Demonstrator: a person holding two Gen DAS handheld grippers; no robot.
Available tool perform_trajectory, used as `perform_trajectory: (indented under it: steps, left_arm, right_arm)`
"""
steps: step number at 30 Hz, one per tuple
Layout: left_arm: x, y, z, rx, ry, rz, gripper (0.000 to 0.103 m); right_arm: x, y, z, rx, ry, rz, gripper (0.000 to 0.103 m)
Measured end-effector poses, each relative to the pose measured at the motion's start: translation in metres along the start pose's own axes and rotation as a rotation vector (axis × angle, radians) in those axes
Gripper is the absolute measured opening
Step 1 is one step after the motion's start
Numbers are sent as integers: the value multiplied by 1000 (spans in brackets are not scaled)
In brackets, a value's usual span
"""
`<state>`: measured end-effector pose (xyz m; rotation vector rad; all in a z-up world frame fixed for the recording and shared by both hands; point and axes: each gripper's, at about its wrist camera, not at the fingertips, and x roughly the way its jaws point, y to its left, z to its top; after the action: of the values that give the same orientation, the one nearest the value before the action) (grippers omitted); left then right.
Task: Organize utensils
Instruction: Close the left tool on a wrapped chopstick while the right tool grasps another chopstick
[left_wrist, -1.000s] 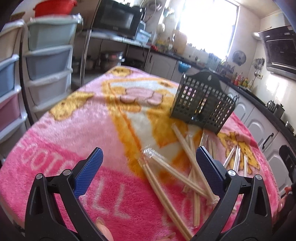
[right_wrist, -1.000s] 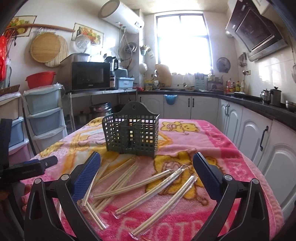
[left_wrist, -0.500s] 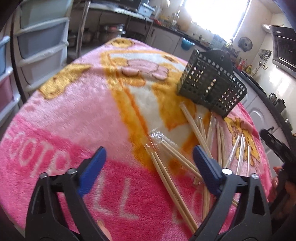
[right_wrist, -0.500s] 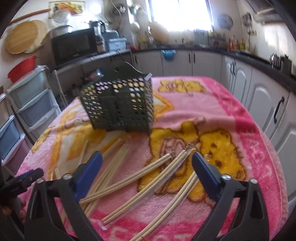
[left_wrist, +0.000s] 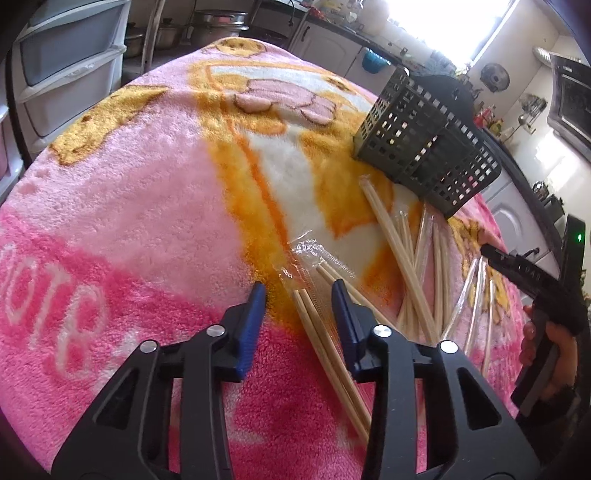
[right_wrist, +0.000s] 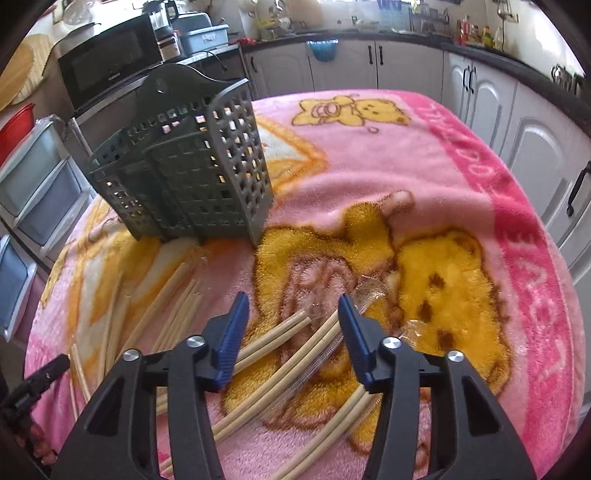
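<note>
Left wrist view: the left hand-held gripper (left_wrist: 297, 308) hovers low over a fluffy pink-and-yellow cartoon blanket (left_wrist: 147, 192) covering the worktop, jaws partly open astride a plastic-wrapped pair of pale wooden chopsticks (left_wrist: 325, 343), not gripping it. More wrapped pairs lie scattered towards the dark green perforated plastic utensil basket (left_wrist: 424, 147). Grey plastic drawers (left_wrist: 66, 55) stand left.

Right wrist view: the right hand-held gripper (right_wrist: 293, 325) is partly open above two wrapped pairs, holding nothing. White kitchen cabinets (right_wrist: 480, 96) line the wall; a black microwave (right_wrist: 110, 62) sits behind the basket.
</note>
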<state>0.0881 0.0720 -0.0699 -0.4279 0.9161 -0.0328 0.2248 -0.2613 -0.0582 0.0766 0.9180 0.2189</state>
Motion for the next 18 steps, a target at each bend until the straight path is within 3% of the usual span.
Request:
perform_trajectory:
  steps: [8,18]
  left_arm:
    - [5,5,3,9,3,11,14]
    - [5,17,8,-15,0,-27,7]
  right_arm:
    - [21,-5,10,5,42,-24,40]
    - [30,-3,15,23,56,41,5]
